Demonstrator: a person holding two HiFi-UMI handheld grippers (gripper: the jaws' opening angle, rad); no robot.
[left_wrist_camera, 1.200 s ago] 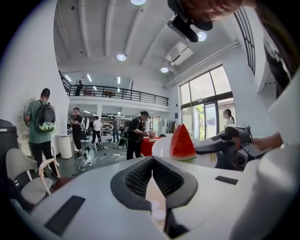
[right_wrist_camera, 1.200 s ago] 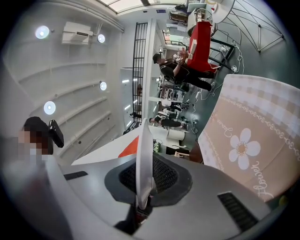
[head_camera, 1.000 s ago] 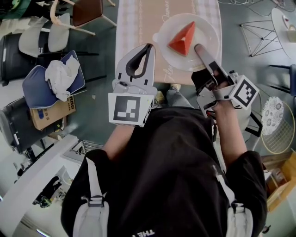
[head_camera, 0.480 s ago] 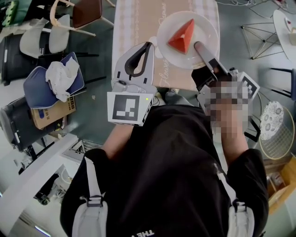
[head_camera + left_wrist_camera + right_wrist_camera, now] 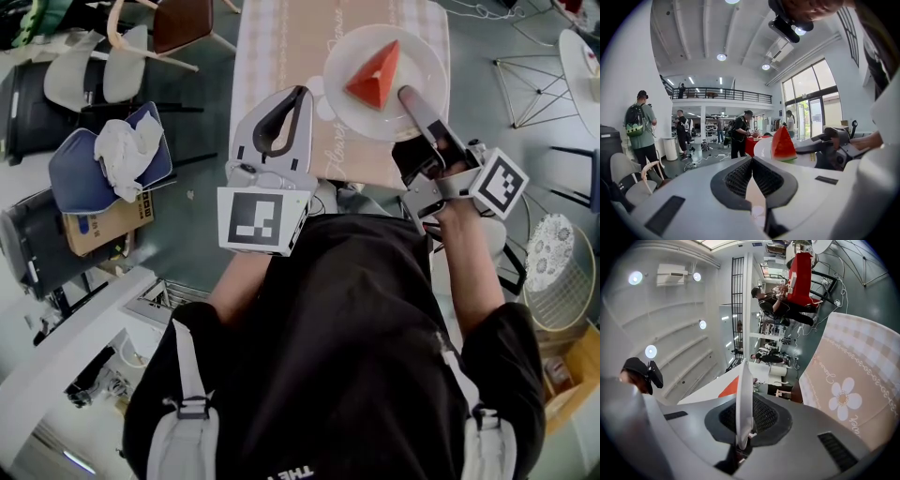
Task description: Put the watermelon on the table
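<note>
A red watermelon wedge (image 5: 375, 75) (image 5: 783, 145) stands on a white plate (image 5: 422, 56) above the beige flowered tablecloth of the table (image 5: 281, 47) (image 5: 853, 376). My right gripper (image 5: 406, 94) (image 5: 744, 404) is shut on the plate's near rim, and the plate (image 5: 743, 380) shows edge-on between its pads. Whether the plate rests on the cloth I cannot tell. To the plate's left, my left gripper (image 5: 301, 94) (image 5: 751, 160) hangs over the table's near edge. Its tips meet with nothing between them.
Left of the table stand chairs, one with a blue cushion and white cloth (image 5: 112, 155), and a cardboard box (image 5: 98, 225). A wire stool (image 5: 534, 80) and a white wire basket (image 5: 562, 262) are at the right. Several people (image 5: 642, 126) stand far behind.
The plate with the wedge and my right gripper have moved slightly further in over the table. The left gripper has shifted a little the same way.
</note>
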